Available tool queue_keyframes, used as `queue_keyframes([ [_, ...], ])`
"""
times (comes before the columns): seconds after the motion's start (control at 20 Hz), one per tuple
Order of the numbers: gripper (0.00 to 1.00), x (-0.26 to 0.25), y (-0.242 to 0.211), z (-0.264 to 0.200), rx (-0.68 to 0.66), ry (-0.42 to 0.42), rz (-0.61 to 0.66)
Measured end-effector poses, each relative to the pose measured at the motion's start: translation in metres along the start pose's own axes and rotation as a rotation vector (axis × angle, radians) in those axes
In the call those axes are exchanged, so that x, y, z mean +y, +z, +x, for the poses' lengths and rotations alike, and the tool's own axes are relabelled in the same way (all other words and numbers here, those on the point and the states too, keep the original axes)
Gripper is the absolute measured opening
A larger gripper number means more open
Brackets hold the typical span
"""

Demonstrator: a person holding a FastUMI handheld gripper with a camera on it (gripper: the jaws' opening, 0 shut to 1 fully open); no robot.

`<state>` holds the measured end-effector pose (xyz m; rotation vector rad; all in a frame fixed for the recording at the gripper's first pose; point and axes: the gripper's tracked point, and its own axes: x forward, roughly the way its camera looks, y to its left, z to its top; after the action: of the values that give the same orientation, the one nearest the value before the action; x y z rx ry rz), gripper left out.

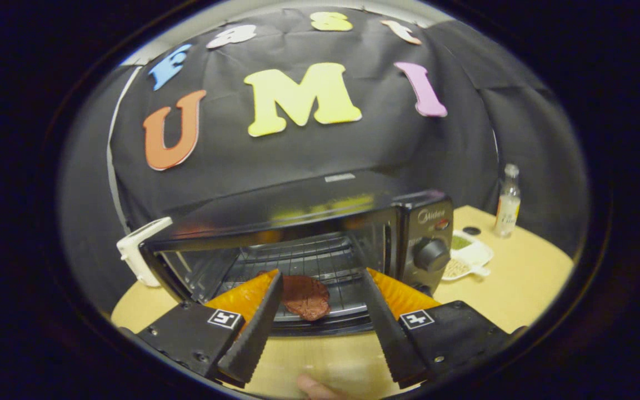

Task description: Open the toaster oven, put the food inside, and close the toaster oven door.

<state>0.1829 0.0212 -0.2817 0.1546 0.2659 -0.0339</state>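
The black toaster oven (320,222) stands on a light wooden table (520,289) with its door (186,272) open and the door's white handle (139,255) out to the left. A flat reddish-brown piece of food (306,297) lies on the front of the wire rack (309,261) inside the oven mouth. My gripper (321,275) is open, its two fingers spread wide at the oven opening. The food lies between them, closer to the left finger (261,316), which covers its left edge. The fingers do not press on it.
To the right of the oven's control knob (431,254) sits a white dish (473,256) with green and beige grains. Beyond it are a small dark cap (471,230) and a clear bottle (508,203). A person's fingertip (311,386) shows below the fingers.
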Motion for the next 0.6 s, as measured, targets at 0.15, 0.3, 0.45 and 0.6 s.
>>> queue_keyframes([
  [0.15,0.98,0.021,0.006,-0.046,-0.027,0.053,-0.054],
  [0.3,0.98,0.028,0.005,-0.085,-0.034,0.065,-0.105],
  [0.45,0.98,0.026,-0.009,-0.116,-0.009,0.063,-0.117],
  [0.6,0.98,0.013,-0.048,-0.133,0.080,0.033,-0.086],
])
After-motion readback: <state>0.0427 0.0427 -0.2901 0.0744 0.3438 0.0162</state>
